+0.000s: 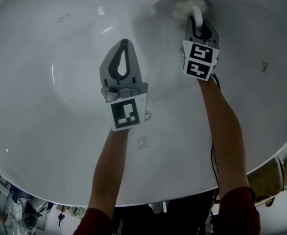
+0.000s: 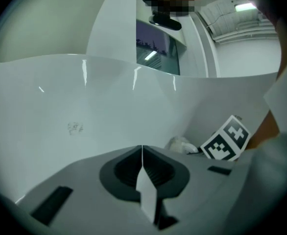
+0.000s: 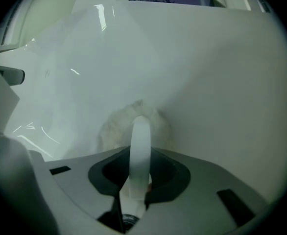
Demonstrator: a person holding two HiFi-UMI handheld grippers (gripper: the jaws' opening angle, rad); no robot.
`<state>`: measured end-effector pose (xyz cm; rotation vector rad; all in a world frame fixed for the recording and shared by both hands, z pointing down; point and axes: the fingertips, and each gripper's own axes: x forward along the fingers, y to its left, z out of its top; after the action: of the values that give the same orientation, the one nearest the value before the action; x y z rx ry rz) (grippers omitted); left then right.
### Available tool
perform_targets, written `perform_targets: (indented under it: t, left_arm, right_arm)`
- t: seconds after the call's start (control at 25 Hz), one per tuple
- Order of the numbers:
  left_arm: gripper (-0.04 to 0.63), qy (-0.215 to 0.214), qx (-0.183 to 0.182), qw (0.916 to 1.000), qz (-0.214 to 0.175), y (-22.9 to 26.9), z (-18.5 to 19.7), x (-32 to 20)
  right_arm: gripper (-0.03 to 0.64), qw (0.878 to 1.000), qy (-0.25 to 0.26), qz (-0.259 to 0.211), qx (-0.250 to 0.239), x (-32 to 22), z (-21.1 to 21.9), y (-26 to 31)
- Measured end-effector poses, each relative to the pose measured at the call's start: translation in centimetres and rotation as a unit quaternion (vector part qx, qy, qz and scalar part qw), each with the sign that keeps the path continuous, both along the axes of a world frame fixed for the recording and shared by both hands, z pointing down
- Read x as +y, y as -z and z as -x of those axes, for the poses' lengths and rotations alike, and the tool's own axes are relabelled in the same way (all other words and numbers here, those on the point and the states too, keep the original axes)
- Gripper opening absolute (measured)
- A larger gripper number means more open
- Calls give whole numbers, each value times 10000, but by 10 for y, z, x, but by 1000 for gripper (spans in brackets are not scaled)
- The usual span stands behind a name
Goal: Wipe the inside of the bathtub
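Head view looks down into a white bathtub (image 1: 40,146), both grippers reaching inside.

Right gripper (image 1: 198,23): jaws clamped on the white handle (image 1: 197,14) of a fluffy pad (image 1: 184,5). In the right gripper view the handle (image 3: 140,141) stands upright between the jaws of the gripper (image 3: 139,168). The pad (image 3: 115,126) sits just ahead of the jaw tips, pressed against the curved bathtub wall (image 3: 222,82).

Left gripper (image 1: 125,45): jaws together, nothing between them. In the left gripper view the gripper (image 2: 142,155) shows its jaw tips meeting in one thin line. It hangs over the bathtub floor (contact with the surface can't be told), pointing at the wall (image 2: 45,111).

From the left gripper, the pad (image 2: 181,144) lies ahead and to its right, with the right gripper's marker cube (image 2: 227,141) just beside it.

A small dark smudge (image 2: 75,128) sits on the wall ahead-left of the left gripper.

Bare forearms and dark red sleeves (image 1: 239,207) trail back behind both grippers.
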<state>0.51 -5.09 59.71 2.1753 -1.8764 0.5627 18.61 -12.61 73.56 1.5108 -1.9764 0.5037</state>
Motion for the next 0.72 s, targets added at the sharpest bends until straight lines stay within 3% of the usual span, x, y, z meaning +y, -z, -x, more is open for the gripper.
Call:
perform_targets:
  t: [0.32,0.56,0.72]
  left_arm:
    - [17,-109,50,9999,59,-3,-24,-1]
    - [17,-31,109,9999,2,22,-15,2]
    - [17,126,140,9997,-148,57,11,5]
  right_arm:
    - [94,10000,-27,-21,43,11,-2,5]
    - [94,9996,144,125,-231,49,30,35]
    - [94,9987,238,188,-414,73,63,77]
